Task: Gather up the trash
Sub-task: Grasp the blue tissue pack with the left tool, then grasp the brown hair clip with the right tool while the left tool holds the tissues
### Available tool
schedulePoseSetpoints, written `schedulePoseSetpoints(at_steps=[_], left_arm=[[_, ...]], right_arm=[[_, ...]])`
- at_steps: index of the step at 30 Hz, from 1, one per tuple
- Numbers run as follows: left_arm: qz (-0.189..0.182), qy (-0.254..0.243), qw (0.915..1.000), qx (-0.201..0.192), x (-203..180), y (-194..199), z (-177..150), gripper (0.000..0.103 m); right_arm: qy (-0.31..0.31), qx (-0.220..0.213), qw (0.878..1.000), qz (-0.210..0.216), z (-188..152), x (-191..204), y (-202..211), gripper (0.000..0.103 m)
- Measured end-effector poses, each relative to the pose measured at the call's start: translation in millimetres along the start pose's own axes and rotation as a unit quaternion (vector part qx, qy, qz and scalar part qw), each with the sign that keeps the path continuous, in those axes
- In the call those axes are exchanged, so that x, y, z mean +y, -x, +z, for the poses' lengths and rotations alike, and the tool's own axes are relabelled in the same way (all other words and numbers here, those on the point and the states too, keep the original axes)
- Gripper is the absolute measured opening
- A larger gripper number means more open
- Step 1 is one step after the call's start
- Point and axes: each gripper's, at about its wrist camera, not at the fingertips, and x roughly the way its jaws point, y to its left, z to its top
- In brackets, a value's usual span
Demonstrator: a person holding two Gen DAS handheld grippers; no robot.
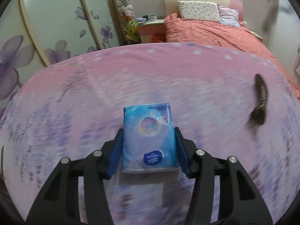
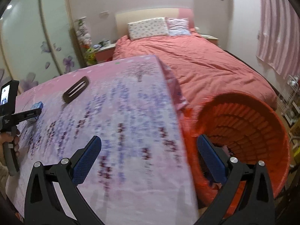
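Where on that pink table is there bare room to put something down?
The tablecloth lies bare between the remote and the edge beside the orange basket. It is crowded at the tissue pack, between the left gripper pads.

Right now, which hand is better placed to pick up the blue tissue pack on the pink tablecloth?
Left. The left gripper already straddles the tissue pack, its blue pads against the pack's sides. The right gripper hangs open and empty over the table's edge by the orange basket, far from the pack.

Blue tissue pack (image 1: 149, 136) lies flat on pink tablecloth (image 1: 168, 75).
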Motion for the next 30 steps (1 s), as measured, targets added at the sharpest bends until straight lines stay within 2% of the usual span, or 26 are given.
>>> schedulePoseSetpoints(at_steps=[3, 6, 10, 14, 18, 21, 23, 24, 26, 28, 30], left_arm=[[-0.010, 0.013, 0.9999, -0.003, 21, -1, -5, 0.053], [-0.017, 0.023, 0.9996, -0.001, 25, -1, -5, 0.053], [-0.019, 0.023, 0.9996, -0.001, 30, -4, -6, 0.053], [-0.037, 0.039, 0.9986, 0.003, 37, -7, -6, 0.054], [-0.036, 0.040, 0.9985, 0.004, 39, -8, -6, 0.055], [-0.035, 0.041, 0.9985, 0.004, 40, -8, -6, 0.056], [-0.034, 0.041, 0.9986, 0.004, 38, -7, -7, 0.056], [-0.033, 0.041, 0.9986, 0.004, 38, -7, -7, 0.056], [-0.034, 0.041, 0.9986, 0.004, 38, -7, -6, 0.056], [-0.035, 0.042, 0.9985, 0.004, 38, -7, -6, 0.056], [-0.035, 0.043, 0.9984, 0.004, 36, -7, -7, 0.056]], right_arm=[[0.008, 0.010, 1.000, 0.026, 2, 26, -11, 0.101], [0.015, 0.019, 0.998, 0.051, 10, 56, -23, 0.100], [0.009, 0.028, 0.996, 0.081, 31, 98, -45, 0.085], [-0.016, 0.046, 0.993, 0.107, 62, 138, -75, 0.077], [-0.042, 0.059, 0.993, 0.090, 87, 166, -108, 0.075], [-0.047, 0.080, 0.994, 0.052, 91, 175, -133, 0.073], [-0.048, 0.100, 0.993, 0.036, 88, 174, -145, 0.064], [-0.053, 0.115, 0.991, 0.036, 85, 172, -151, 0.053], [-0.063, 0.107, 0.991, 0.053, 80, 163, -146, 0.044], [-0.063, 0.109, 0.989, 0.080, 73, 154, -137, 0.024], [-0.054, 0.111, 0.989, 0.085, 69, 150, -127, 0.022]])
